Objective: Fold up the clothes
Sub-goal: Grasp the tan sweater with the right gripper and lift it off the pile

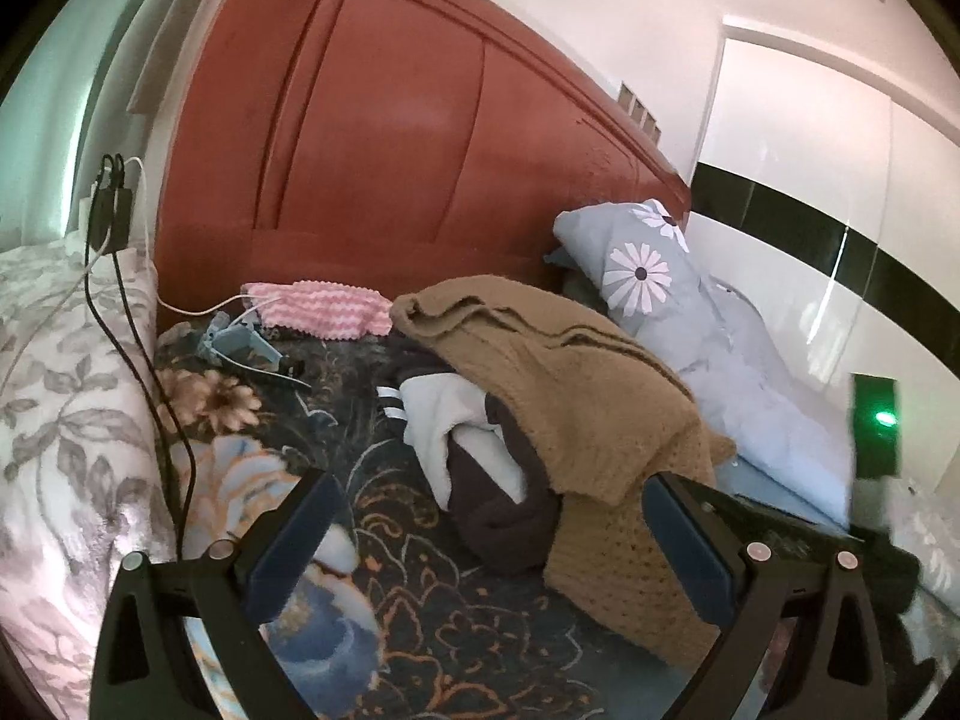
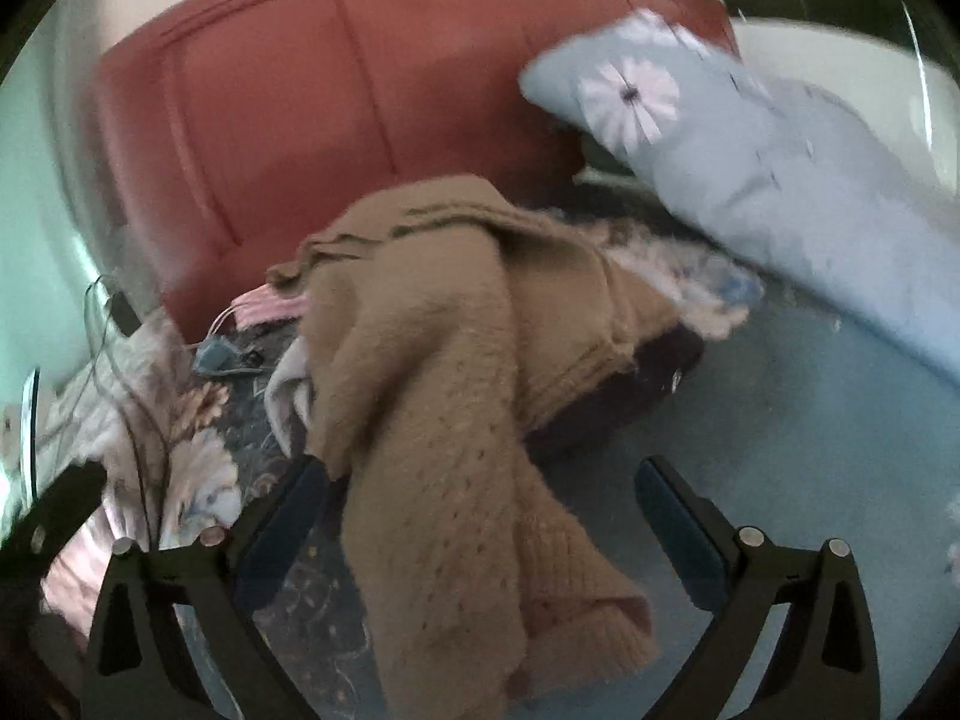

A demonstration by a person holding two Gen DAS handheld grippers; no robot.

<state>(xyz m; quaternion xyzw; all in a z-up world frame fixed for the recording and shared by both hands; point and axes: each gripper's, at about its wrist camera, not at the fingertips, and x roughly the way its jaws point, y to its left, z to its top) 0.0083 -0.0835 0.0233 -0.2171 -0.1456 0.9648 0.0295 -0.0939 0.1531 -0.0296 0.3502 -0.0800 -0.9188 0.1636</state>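
Black-framed hand-held gripper (image 1: 489, 546), dark blue finger pads (image 1: 294, 546), silver round screws.

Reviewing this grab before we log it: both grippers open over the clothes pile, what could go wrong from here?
1. The brown knit sweater drapes over the white garment and a dark one; a deep pinch may lift several layers together.
2. The black cable and white cable trail across the bed near the left gripper; it could snag.
3. The right gripper view is blurred, so aim may be off.

Both wrist views low over the bed, facing the headboard (image 1: 384, 138), sharing the brown sweater (image 2: 456, 372); right perhaps nearer, blurred.
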